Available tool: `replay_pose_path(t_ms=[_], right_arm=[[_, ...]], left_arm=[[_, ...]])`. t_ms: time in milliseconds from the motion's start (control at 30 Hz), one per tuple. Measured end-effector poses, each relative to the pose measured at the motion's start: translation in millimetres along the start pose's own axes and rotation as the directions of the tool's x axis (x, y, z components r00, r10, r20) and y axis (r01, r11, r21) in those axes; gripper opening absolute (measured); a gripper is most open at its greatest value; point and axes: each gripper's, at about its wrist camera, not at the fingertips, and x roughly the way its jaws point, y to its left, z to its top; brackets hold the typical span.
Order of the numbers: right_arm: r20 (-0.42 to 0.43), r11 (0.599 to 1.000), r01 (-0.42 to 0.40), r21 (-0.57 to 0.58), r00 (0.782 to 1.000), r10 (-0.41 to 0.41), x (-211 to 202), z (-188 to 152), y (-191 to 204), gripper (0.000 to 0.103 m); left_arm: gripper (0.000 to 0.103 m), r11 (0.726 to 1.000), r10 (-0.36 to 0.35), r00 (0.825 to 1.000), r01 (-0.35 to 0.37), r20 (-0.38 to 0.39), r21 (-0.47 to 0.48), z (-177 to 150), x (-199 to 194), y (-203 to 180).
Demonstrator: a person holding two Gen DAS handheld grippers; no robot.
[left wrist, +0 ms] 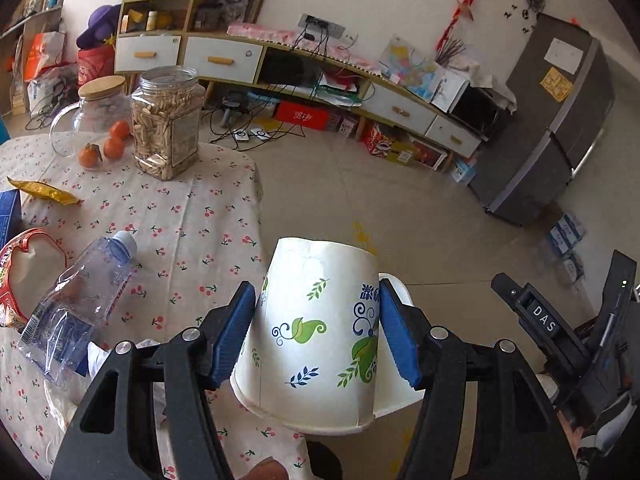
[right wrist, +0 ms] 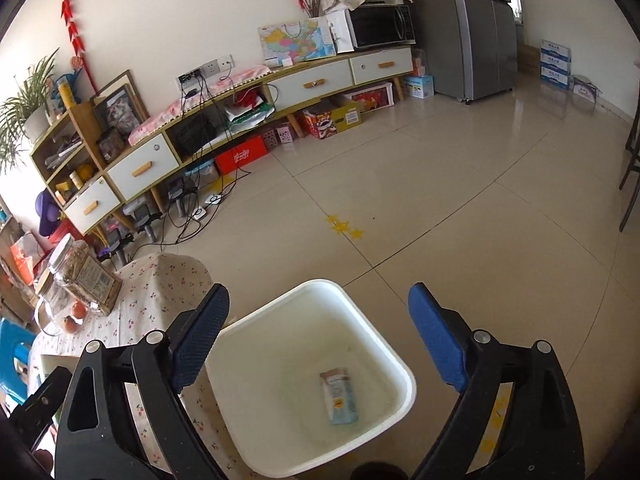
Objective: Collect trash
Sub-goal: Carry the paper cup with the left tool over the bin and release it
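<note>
My left gripper (left wrist: 318, 328) is shut on a white paper cup (left wrist: 316, 336) with green leaf prints, held upside down at the table's right edge. Behind the cup a bit of the white bin (left wrist: 396, 284) shows. My right gripper (right wrist: 320, 340) is open and empty above the white square bin (right wrist: 400, 364), which stands on the floor beside the table. A small pale blue wrapper (right wrist: 339, 396) lies at the bin's bottom. On the table, a crushed clear plastic bottle (left wrist: 80, 300), a red snack bag (left wrist: 24, 272) and a gold wrapper (left wrist: 44, 192) lie to the left.
A cherry-print tablecloth (left wrist: 192, 216) covers the table. At its far end stand a jar of snacks (left wrist: 168, 124), a glass pot (left wrist: 96, 108) and three oranges (left wrist: 108, 146). The right gripper's body (left wrist: 560, 332) is at the right. A long cabinet (right wrist: 280, 92) and fridge (right wrist: 476, 24) line the wall.
</note>
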Motion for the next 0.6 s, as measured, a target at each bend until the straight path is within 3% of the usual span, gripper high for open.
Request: replay_pose_path(t_ms=[167, 467, 600], right_arm=[[0.050, 0.995, 0.094, 0.044, 0.994, -0.096, -8.8, 4.8, -24.3, 0.095], [0.035, 0.987, 0.118, 0.110, 0.992, -0.122, -12.2, 7.8, -51.0, 0.095], [0.043, 0.986, 0.127, 0.105, 0.990, -0.132, -13.2, 7.9, -51.3, 0.095]], left_arm=[[0.062, 0.999, -0.011, 0.999, 0.013, -0.036, 0.048, -8.7, 22.9, -27.9], [0.063, 0.993, -0.016, 0.994, 0.029, -0.111, 0.112, -21.8, 60.8, -65.6], [0.075, 0.991, 0.000, 0.990, 0.019, -0.140, 0.135, -25.8, 70.7, -72.6]])
